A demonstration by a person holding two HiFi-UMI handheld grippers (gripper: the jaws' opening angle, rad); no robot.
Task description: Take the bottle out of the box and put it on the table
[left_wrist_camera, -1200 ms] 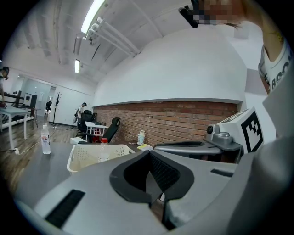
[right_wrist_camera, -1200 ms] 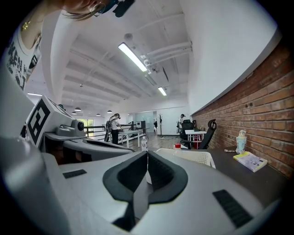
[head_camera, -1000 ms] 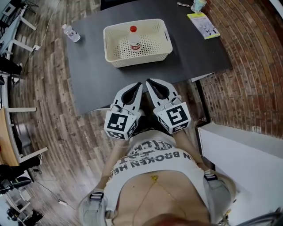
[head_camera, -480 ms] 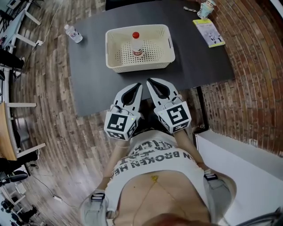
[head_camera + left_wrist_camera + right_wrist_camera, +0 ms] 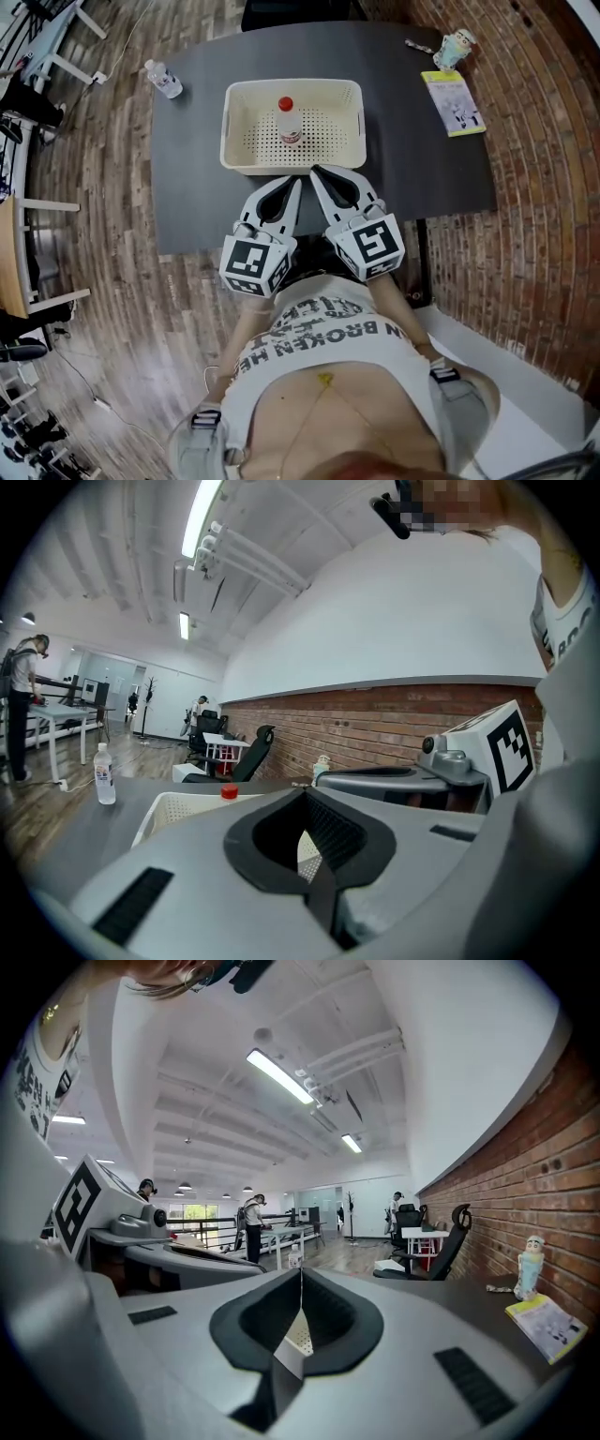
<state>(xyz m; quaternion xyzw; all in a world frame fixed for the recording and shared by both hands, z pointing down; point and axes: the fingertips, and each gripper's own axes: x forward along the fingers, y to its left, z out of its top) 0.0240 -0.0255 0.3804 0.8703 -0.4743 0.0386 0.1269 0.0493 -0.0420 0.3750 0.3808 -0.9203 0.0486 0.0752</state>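
A clear bottle (image 5: 289,124) with a red cap stands upright inside the cream perforated box (image 5: 246,155) on the dark table (image 5: 192,178). My left gripper (image 5: 297,178) and right gripper (image 5: 315,171) are side by side just short of the box's near wall, tips almost touching it. Both are shut with nothing between the jaws. In the left gripper view the box (image 5: 173,808) and the bottle's red cap (image 5: 229,792) show past the jaws. The right gripper view shows only a sliver of the box (image 5: 298,1334) through the jaw opening.
A second clear bottle (image 5: 164,80) stands at the table's far left corner, also visible as a bottle (image 5: 105,773) in the left gripper view. A yellow booklet (image 5: 456,103) and a small figurine (image 5: 459,43) lie at the far right. An office chair (image 5: 246,754) sits behind the table.
Both grippers have moved forward together toward the box, which now lies just ahead of their tips. Jaws stayed shut.
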